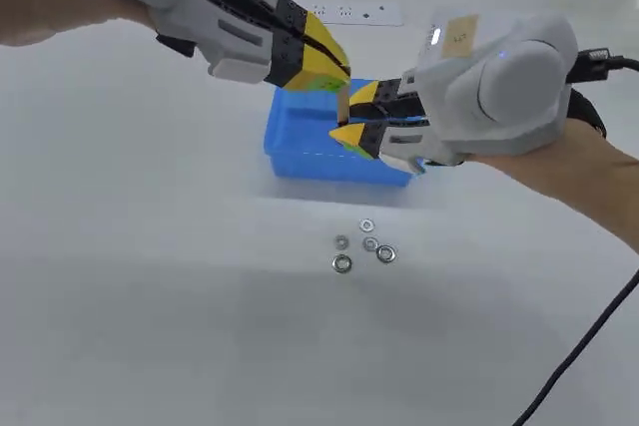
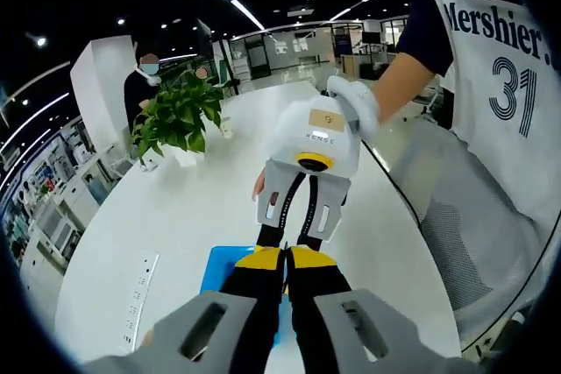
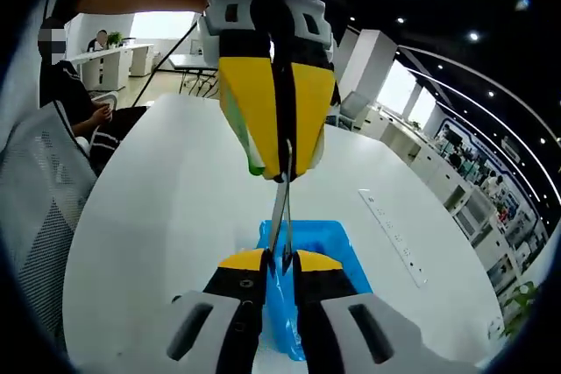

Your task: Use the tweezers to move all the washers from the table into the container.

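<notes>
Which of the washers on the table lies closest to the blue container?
The lone washer at the far end of the cluster, just in front of the blue container. The other four washers lie farther from its front wall, toward the camera.

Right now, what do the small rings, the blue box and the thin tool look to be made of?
The washers seem to be metal: silvery, with bright glints. The container is likely plastic: an even, saturated blue, with smooth walls and a soft sheen. The tweezers are probably steel: thin, grey, slightly reflective blades, though too slim to be sure.
</notes>
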Motion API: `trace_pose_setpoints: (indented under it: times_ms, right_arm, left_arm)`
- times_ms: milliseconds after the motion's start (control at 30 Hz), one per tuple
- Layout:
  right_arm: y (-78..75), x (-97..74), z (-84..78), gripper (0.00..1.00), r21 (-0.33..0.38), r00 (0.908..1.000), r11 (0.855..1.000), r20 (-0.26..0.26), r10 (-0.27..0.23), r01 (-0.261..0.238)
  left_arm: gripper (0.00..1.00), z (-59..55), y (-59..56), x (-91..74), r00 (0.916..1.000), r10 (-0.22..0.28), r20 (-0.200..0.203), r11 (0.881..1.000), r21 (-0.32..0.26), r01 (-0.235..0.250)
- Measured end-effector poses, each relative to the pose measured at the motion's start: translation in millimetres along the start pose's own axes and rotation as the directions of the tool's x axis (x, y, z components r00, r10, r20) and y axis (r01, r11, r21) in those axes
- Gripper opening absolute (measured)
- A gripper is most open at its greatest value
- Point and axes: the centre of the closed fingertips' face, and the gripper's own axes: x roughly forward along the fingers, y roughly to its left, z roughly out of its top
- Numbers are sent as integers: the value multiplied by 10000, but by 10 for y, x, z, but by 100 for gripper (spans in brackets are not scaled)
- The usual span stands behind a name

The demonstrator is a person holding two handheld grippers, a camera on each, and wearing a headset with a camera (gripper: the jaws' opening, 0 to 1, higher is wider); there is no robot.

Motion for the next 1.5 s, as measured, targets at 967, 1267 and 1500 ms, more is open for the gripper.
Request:
trace_pose_setpoints:
  times_ms: [967,1267,1500]
  right_arm:
    - [889,-29,-360,12,839,9905,9880,-343,1330,-1298]
    - [958,48,-499,12,1223,9862,9807,-463,1588,-1522]
    - [986,80,-519,12,1332,9841,9775,-476,1712,-1636]
  left_arm:
    - [5,-290,-792,258,9974,-664,270,9909,-1158,691]
    - [5,-418,-811,328,9966,-774,276,9844,-1560,808]
    - [5,-446,-823,348,9958,-881,250,9816,-1681,910]
